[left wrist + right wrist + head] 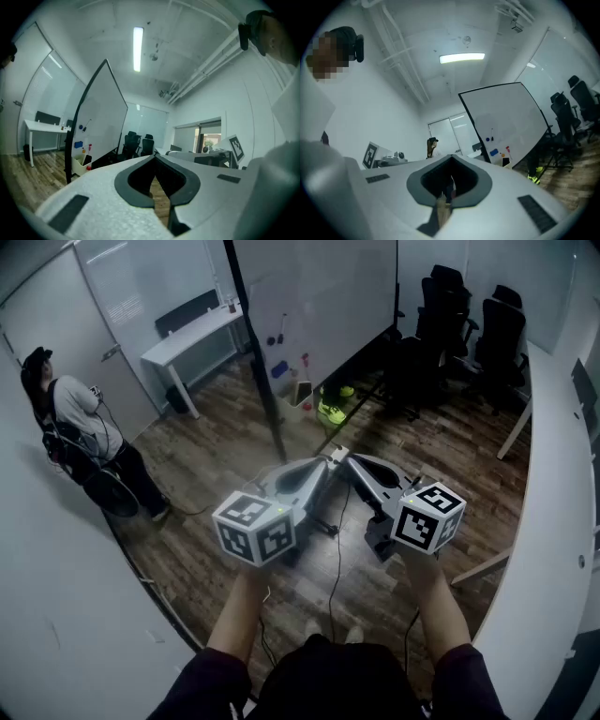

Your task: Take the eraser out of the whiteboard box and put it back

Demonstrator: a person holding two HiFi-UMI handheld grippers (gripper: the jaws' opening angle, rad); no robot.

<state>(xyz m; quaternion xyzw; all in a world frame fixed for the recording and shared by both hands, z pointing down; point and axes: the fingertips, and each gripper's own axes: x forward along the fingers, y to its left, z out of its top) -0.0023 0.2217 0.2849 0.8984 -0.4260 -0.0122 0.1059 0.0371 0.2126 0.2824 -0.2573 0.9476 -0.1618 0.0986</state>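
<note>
A whiteboard (314, 306) on a dark stand is set up a few steps ahead. A small pale box (302, 393) hangs at its lower edge with a dark flat thing in it. A blue block (279, 369), perhaps the eraser, sticks to the board above the box, next to a red marker (305, 360). Both grippers are held at waist height, far short of the board. My left gripper (335, 457) is shut and empty, and so is my right gripper (352, 458). The left gripper view shows the box (80, 164) and the blue block (78, 145). The right gripper view shows the same block (494, 153).
A person (80, 432) stands at the left wall. A white desk (192, 334) is behind the board and black chairs (469, 320) are at the back right. A long white counter (553, 521) runs along the right. Yellow-green shoes (330, 412) lie by the stand.
</note>
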